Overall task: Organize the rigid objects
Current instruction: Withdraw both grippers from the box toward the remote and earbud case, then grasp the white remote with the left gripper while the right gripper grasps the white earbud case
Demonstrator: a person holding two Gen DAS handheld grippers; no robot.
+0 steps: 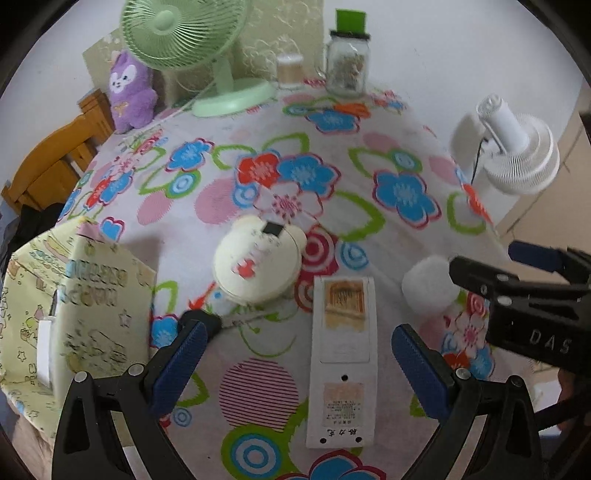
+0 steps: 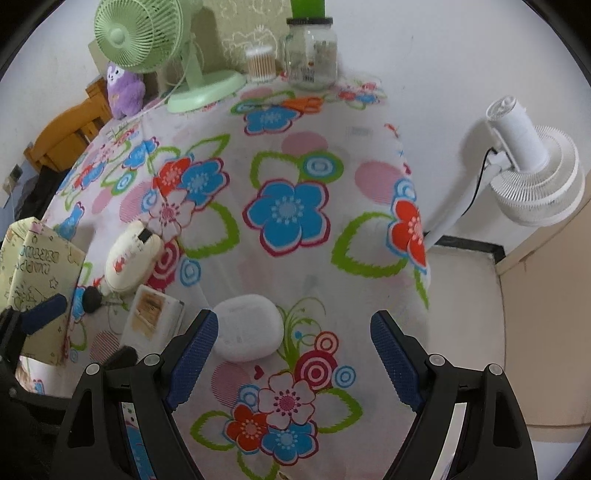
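On the flowered tablecloth point(image 1: 399, 192) lies a long white flat device point(image 1: 343, 362), lengthwise between the fingers of my left gripper point(image 1: 299, 328), which is open and not touching it. A cream round gadget point(image 1: 258, 262) sits just beyond, with a small black ball point(image 1: 199, 317) by the left fingertip. A white oval case point(image 2: 247, 328) rests beside the left finger of my right gripper point(image 2: 295, 321), which is open with its pads clear of the case. The right gripper point(image 1: 484, 258) also shows at the right of the left wrist view, over the oval case point(image 1: 428, 284).
A pale yellow patterned box point(image 1: 74, 314) stands at the left table edge. At the back are a green fan point(image 1: 184, 33), a glass jar point(image 1: 347, 66), a swab tub point(image 2: 260, 64) and a purple plush point(image 1: 129, 92). A white fan point(image 2: 535, 177) stands off the table's right edge.
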